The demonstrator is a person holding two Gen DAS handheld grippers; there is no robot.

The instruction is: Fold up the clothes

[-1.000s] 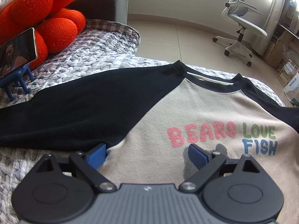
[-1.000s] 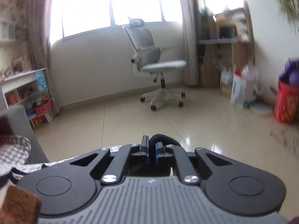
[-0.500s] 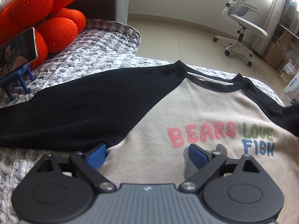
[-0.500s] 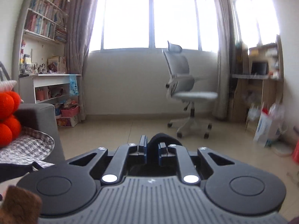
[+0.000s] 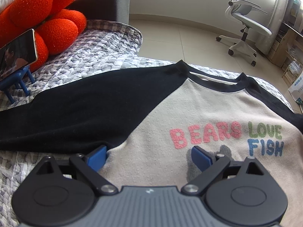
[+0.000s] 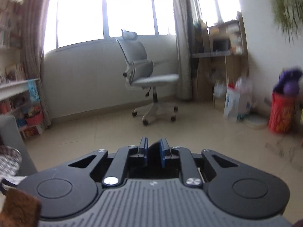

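A grey pebble-print quilt [image 5: 90, 56] is covering the surface, with a pale tiled floor [image 5: 180, 37] lying beyond its far edge. Orange round cushions [image 5: 47, 15] are leaning at the back left, and a phone [image 5: 17, 51] is standing on a small blue stand just in front of them. The shirt [image 5: 170, 113], beige with black sleeves and the words BEARS LOVE FISH, is lying flat and face up on the quilt. The left gripper [image 5: 149, 156] is hanging over the shirt's lower front, its jaws standing wide with nothing between them.

Only the left view is showing the shirt laid out. The right view is looking level across the room instead: bright windows [image 6: 128, 13], a grey office chair [image 6: 145, 79], a wooden shelf unit [image 6: 223, 60] and a red bin [image 6: 282, 113] by the wall. The right gripper [image 6: 153, 152] is standing narrow, its jaws having just been opening, with a dark fold of fabric [image 6: 154, 147] between the blue pads; whether they are pressing it I cannot tell.
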